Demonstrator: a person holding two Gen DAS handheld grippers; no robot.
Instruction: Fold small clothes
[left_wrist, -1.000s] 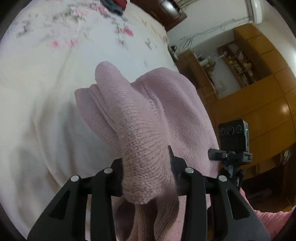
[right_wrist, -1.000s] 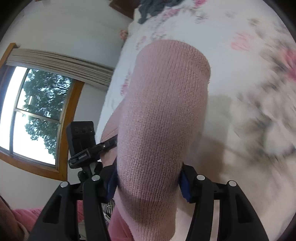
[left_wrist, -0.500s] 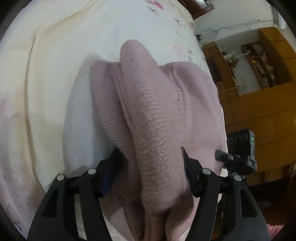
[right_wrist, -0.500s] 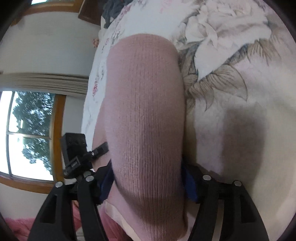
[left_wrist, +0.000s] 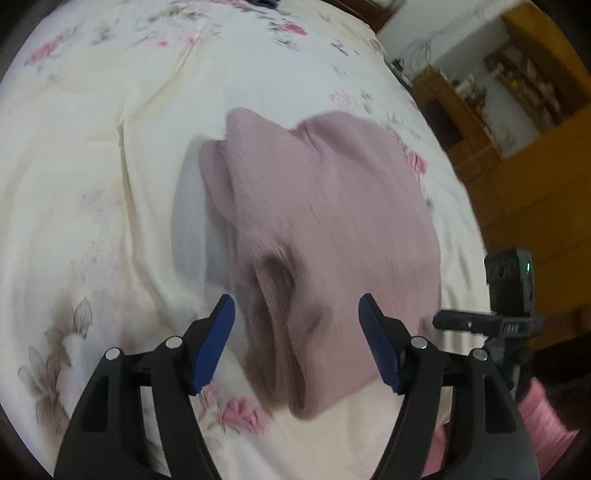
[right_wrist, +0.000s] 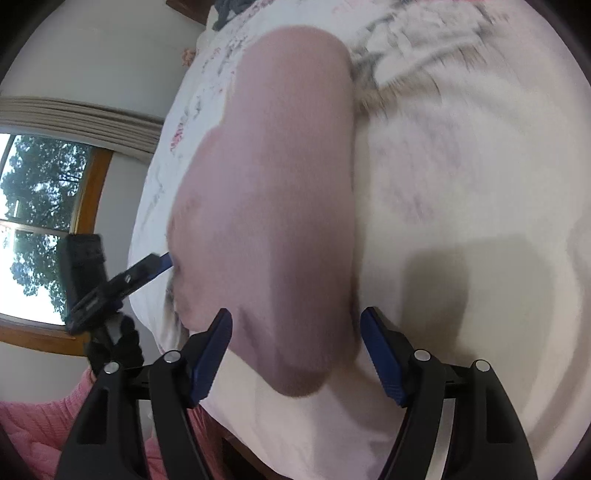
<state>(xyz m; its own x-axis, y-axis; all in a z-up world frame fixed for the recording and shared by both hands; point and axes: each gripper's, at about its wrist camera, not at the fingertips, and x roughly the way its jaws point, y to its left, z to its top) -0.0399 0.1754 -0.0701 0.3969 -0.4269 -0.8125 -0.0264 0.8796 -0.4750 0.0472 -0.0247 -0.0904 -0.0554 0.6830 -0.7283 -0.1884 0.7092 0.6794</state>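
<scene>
**Both grippers wide, pink knit down on the bed**

Left gripper (left_wrist: 297, 328) stands with its blue pads spread wide, the near end of the pink knit garment (left_wrist: 325, 229) lying between them but gripped by neither pad. Right gripper (right_wrist: 295, 343) is likewise spread wide — the same garment (right_wrist: 280, 206) bulges between its pads and no pad presses on it. Both views are smeared by motion, so fine creases cannot be read.

Outward from the pads, the garment rests as a doubled-over bundle on the floral bedsheet (left_wrist: 110, 184), near the bed's near edge, with layered edges showing on its left side in the left wrist view. A pink sleeve (right_wrist: 33, 428) of the person shows at the near left of the right wrist view.

Judging by the stacked layers, at least one fold is done and the piece is laid down; smoothing it, perhaps a further fold, looks to be what remains. A dark heap of cloth (right_wrist: 232, 7) lies at the far end of the bed — possibly more to fold.

No basket, box or other container is in view.
</scene>
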